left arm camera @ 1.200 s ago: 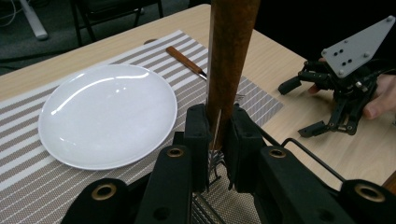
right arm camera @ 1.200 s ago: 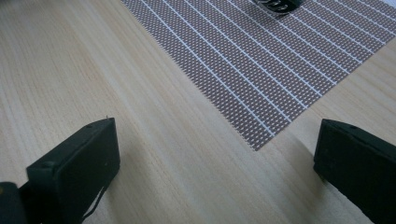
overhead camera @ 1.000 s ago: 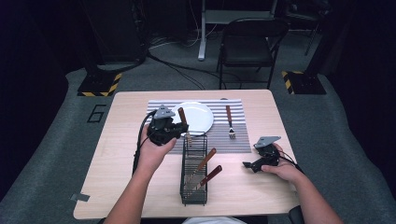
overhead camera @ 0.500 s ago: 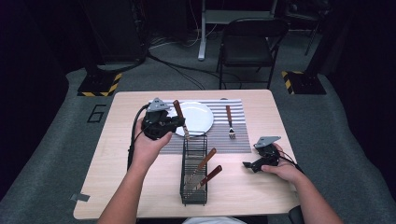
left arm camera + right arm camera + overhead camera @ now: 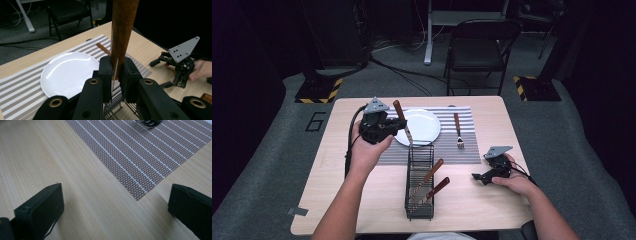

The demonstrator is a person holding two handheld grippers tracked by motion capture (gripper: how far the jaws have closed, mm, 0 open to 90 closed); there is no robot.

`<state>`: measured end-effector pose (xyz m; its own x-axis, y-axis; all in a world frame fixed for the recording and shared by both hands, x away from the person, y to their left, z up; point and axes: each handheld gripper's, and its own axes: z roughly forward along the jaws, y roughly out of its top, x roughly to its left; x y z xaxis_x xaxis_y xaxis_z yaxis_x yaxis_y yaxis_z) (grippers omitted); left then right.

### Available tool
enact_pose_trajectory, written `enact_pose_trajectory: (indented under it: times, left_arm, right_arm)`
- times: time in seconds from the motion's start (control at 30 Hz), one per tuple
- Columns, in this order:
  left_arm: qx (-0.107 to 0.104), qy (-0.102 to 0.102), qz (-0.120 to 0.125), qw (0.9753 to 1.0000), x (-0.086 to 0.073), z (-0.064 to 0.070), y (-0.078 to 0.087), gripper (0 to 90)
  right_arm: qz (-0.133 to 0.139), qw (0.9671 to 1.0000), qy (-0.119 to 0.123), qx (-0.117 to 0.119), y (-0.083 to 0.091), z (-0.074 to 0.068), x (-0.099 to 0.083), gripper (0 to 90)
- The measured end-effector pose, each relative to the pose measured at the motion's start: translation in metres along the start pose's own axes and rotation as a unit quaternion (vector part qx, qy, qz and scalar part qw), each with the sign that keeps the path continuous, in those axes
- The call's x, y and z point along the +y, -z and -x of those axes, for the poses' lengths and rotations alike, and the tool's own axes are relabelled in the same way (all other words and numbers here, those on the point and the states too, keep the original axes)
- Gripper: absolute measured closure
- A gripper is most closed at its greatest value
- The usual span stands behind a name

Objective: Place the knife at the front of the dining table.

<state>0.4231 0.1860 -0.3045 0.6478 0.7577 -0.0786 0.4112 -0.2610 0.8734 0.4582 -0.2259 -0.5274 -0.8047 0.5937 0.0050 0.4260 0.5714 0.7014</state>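
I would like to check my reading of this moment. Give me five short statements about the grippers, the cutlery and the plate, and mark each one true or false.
1. The left gripper is shut on a knife with a wooden handle. True.
2. The right gripper holds a fork. False: its jaws stand wide apart over bare table, holding nothing.
3. The fork lies on the striped placemat, right of the plate. True.
4. The wire caddy is empty. False: two wooden-handled pieces lean inside it.
5. Food lies on the plate. False: it is bare and white.
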Motion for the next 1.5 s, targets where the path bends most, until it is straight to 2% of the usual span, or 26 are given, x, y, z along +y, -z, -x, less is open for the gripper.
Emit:
enact_pose_trajectory:
  times: [0.43,0.73,0.87,1.17,1.5]
  left_arm:
    - [0.013,0.005,0.009,0.9999,0.006,-0.005,0.012,80.2]
    - [0.018,0.005,0.006,0.9998,0.007,-0.016,0.022,80.1]
    - [0.027,0.007,0.011,0.9996,0.006,-0.021,0.027,80.2]
    - [0.046,0.018,0.012,0.9987,0.003,-0.037,0.031,80.2]
    - [0.069,0.045,0.005,0.9966,-0.009,-0.06,0.025,80.2]
  right_arm:
    - [0.0,1.0,0.001,0.0,0.0,0.0,0.0,0.0]
    - [0.0,1.0,0.0,0.0,0.0,0.0,0.0,0.0]
    - [0.0,1.0,0.0,0.0,0.0,0.0,0.0,0.0]
    - [0.0,1.0,0.0,0.0,0.0,0.0,0.0,0.0]
    - [0.0,1.0,0.0,0.0,0.0,0.0,0.0,0.0]
